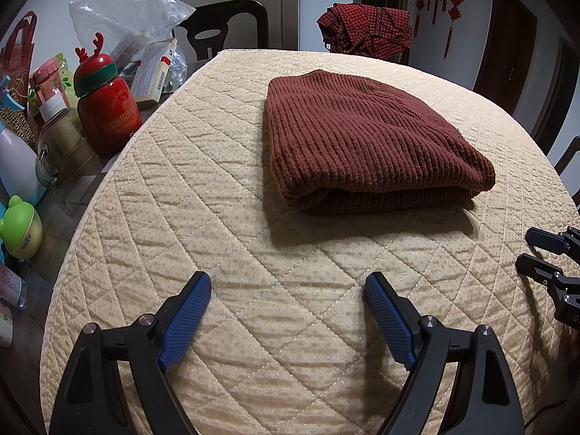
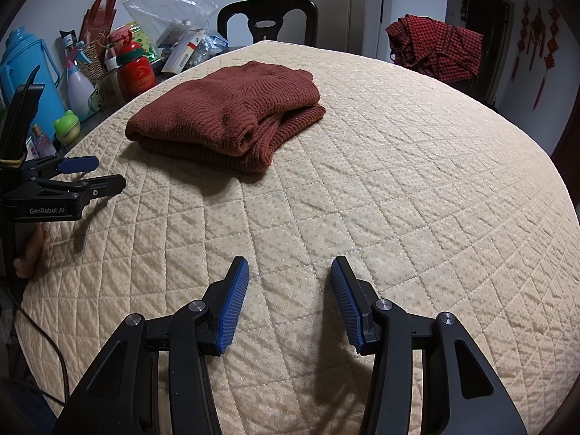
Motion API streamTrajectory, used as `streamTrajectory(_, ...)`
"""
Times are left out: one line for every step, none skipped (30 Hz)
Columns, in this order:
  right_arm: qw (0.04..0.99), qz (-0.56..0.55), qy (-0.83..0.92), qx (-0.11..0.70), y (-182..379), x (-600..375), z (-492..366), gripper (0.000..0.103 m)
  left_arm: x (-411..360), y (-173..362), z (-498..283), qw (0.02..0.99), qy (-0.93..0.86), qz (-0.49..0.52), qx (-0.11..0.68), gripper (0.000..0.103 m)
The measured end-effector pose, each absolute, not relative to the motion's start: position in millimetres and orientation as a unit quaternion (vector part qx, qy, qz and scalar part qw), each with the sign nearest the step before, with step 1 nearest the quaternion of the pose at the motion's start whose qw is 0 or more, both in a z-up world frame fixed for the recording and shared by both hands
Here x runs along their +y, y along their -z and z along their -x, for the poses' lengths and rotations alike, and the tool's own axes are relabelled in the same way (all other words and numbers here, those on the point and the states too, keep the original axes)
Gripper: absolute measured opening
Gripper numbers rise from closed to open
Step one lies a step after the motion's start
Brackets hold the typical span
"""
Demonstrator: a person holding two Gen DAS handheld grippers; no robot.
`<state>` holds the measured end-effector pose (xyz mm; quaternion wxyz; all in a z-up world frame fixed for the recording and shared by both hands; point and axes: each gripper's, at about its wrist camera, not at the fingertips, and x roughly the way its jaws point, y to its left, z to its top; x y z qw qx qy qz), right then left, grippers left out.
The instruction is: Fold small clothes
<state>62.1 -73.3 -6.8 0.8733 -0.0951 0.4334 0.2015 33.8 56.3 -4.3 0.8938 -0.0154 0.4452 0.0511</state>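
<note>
A rust-brown ribbed knit garment (image 1: 362, 141) lies folded in a thick rectangle on the beige quilted mat (image 1: 253, 253); it also shows in the right wrist view (image 2: 232, 112). My left gripper (image 1: 288, 286) is open and empty, hovering over the mat short of the garment's near fold. My right gripper (image 2: 290, 272) is open and empty, over bare mat nearer than the garment and to its right. The right gripper shows at the far right of the left wrist view (image 1: 533, 250), and the left gripper at the left of the right wrist view (image 2: 105, 172).
Clutter stands along the mat's left edge: a red Christmas bottle (image 1: 107, 108), a glass jar (image 1: 61, 148), a green frog tub (image 1: 21, 232), a plastic bag (image 1: 127, 11), a blue thermos (image 2: 25, 79). A dark chair (image 1: 226, 25) stands behind; a red checked cloth (image 1: 366, 27) hangs on another.
</note>
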Motion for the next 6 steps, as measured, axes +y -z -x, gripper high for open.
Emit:
streamTrajectory(0.873,0.095,-0.201,0.433,6.9,-73.2,-62.1,0.048,56.2,4.4,-33.7,0.894,-0.051,0.015,0.445,0.088)
streamTrajectory(0.873,0.096,-0.201,0.433,6.9,-73.2,-62.1,0.048,56.3,4.4,-33.8,0.894,-0.051,0.016,0.445,0.088)
streamTrajectory(0.873,0.095,-0.201,0.433,6.9,-73.3,-62.1,0.048,56.1,4.4,-33.8,0.894,-0.051,0.016,0.445,0.088)
streamTrajectory(0.873,0.095,-0.201,0.433,6.9,-73.2,-62.1,0.048,56.1,4.4,-33.8,0.894,-0.051,0.015,0.445,0.088)
streamTrajectory(0.873,0.096,-0.201,0.433,6.9,-73.2,-62.1,0.048,56.6,4.4,-33.8,0.894,-0.051,0.016,0.445,0.088)
streamTrajectory(0.873,0.096,-0.201,0.433,6.9,-73.2,-62.0,0.048,55.9,4.4,-33.8,0.894,-0.051,0.016,0.445,0.088)
